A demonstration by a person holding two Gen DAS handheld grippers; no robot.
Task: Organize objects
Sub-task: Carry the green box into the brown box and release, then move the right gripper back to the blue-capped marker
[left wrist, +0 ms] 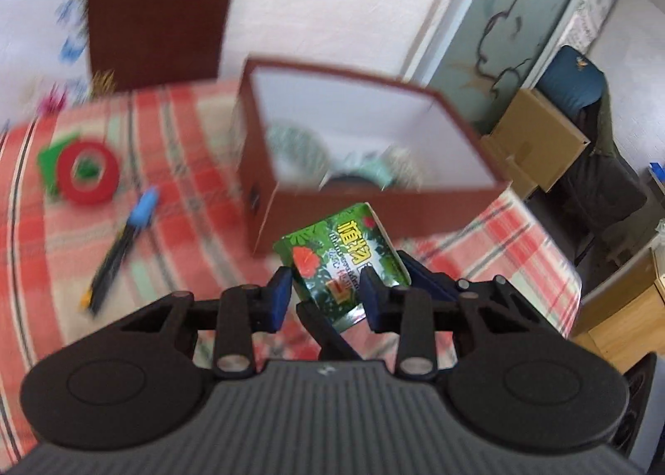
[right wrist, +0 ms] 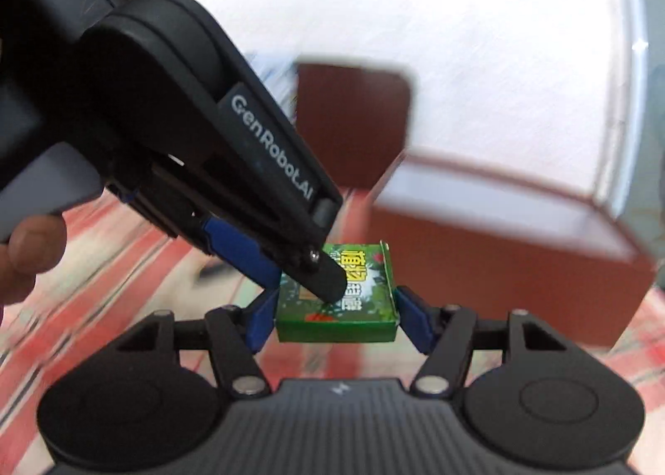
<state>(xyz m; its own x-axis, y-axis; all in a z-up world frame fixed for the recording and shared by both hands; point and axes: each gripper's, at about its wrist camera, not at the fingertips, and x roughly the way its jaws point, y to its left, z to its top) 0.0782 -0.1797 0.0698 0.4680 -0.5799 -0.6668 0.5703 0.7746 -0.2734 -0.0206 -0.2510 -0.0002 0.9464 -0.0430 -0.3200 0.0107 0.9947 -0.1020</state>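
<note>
Green packet [right wrist: 336, 300] clamped by both right hand-held gripper [right wrist: 336, 308] and left hand-held gripper [left wrist: 326, 288], near open box [left wrist: 457, 109] edge.

Black ribbed gripper bodies, blue fingers [left wrist: 279, 297], silver pivot screws; white "GenRobot.AI" lettering runs along the left gripper [right wrist: 332, 279].

Small green card box [left wrist: 345, 263] printed with red flowers, yellow characters. Large brown cardboard box [left wrist: 374, 209], white inside. Red-and-white plaid tablecloth [left wrist: 174, 134] with dark thin lines (some pale green squares). Red tape roll [left wrist: 88, 172] over green square. Black pen [left wrist: 120, 250], blue cap. Blue gripper pads [left wrist: 279, 297].
</note>
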